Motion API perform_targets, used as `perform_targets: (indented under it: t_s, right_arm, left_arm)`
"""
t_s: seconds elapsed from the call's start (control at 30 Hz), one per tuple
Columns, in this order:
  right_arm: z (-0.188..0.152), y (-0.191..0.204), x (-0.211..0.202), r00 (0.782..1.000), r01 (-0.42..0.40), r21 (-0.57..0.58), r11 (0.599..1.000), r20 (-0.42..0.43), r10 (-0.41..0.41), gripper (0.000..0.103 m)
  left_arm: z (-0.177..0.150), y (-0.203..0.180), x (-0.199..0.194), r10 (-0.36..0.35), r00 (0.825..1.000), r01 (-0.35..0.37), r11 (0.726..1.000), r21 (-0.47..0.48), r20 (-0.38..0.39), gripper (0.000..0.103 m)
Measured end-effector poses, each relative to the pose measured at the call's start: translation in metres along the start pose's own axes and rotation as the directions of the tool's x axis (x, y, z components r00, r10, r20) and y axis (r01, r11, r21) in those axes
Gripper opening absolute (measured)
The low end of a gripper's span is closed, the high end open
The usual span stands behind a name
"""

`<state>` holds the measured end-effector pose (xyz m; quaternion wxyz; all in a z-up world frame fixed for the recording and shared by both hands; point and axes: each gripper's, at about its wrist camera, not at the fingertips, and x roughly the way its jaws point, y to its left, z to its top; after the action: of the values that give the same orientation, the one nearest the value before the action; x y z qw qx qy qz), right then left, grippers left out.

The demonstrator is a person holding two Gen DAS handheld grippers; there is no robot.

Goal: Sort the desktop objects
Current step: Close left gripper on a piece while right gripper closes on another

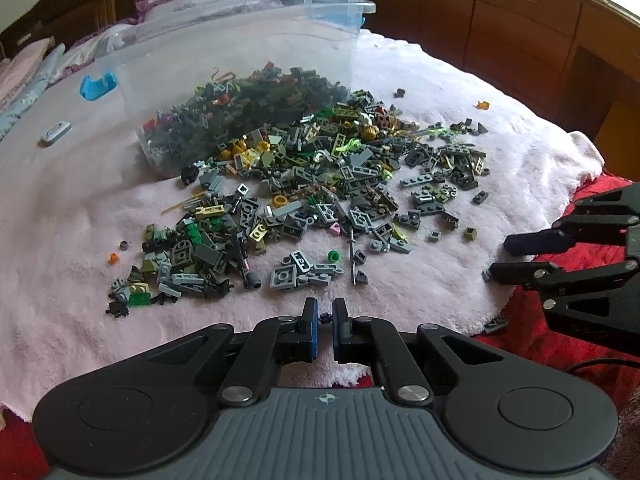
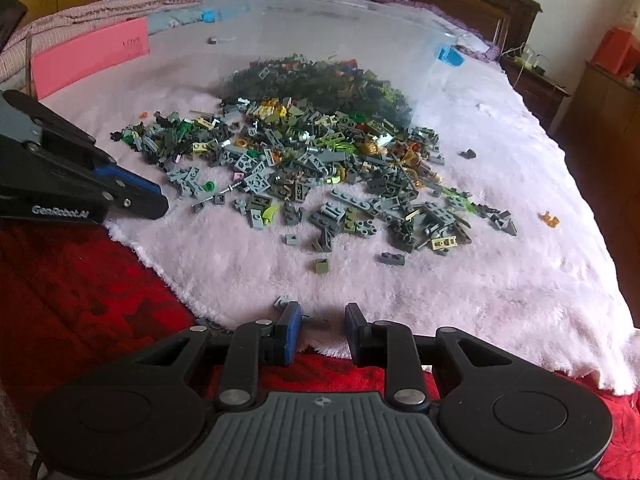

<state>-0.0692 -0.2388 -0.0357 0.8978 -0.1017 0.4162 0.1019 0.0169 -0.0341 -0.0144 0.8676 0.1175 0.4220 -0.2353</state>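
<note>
A heap of small toy bricks (image 1: 312, 184), mostly grey and green, spills from a clear plastic bin (image 1: 248, 60) tipped on its side on a pale pink fluffy blanket (image 1: 60, 260). The heap also shows in the right wrist view (image 2: 320, 168), as does the bin (image 2: 340, 28). My left gripper (image 1: 325, 317) is nearly shut on a tiny dark piece (image 1: 325, 317), low over the blanket's near edge; it also shows at the left of the right wrist view (image 2: 160, 200). My right gripper (image 2: 323, 316) is open and empty over the blanket's near edge; it also shows at the right of the left wrist view (image 1: 498, 260).
A red cover (image 2: 80, 280) lies under the blanket. A pink card (image 2: 92, 56) stands at the back left. Stray pieces lie apart: an orange one (image 2: 549, 218), a dark one (image 2: 467, 155), a grey one (image 2: 281, 301) by my right fingers. Wooden cabinets (image 1: 500, 32) stand behind.
</note>
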Motion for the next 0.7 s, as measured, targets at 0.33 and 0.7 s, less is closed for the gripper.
perform_targets:
  t_s: [0.33,0.7]
  right_arm:
    - [0.002,-0.003,-0.01,1.0,-0.017,0.051,0.999,0.026,0.016,0.017]
    - [0.014,0.003,-0.017,0.998,-0.034,0.033,0.999,0.061,0.032,0.017]
  left_arm:
    - [0.007,-0.004,-0.013,0.002,0.999,-0.002,1.0,0.011,0.035,0.009]
    - [0.013,-0.005,-0.026,0.017,0.997,-0.018,1.0,0.017,0.076,0.009]
